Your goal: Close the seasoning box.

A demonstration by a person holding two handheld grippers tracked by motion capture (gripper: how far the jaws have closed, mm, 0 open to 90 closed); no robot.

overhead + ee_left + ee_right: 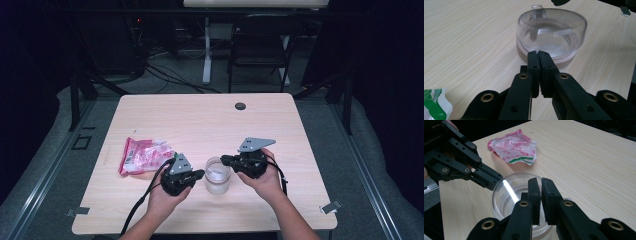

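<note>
Low in the middle of the high view, on the pale wooden bench (200, 120), stands a clear plastic cup (217, 175) – upright, mouth open, just between the two grippers. To its left in that frame, the left gripper (200, 174) points at the cup's side, jaws pressed together with nothing between them; in the left gripper view their tips sit right at the cup's (551, 35) near wall, though whether they touch it I cannot tell. To the right of the cup, the right gripper (223, 160) reaches in toward the rim. Its own view looks down over the cup's (509, 195) open mouth, and its jaws are drawn nearly shut – only a thin slit between them, holding nothing. A crumpled pink and white plastic wrapper (142, 155) lies at the left of the high view, just beyond the left gripper and apart from the cup.
</note>
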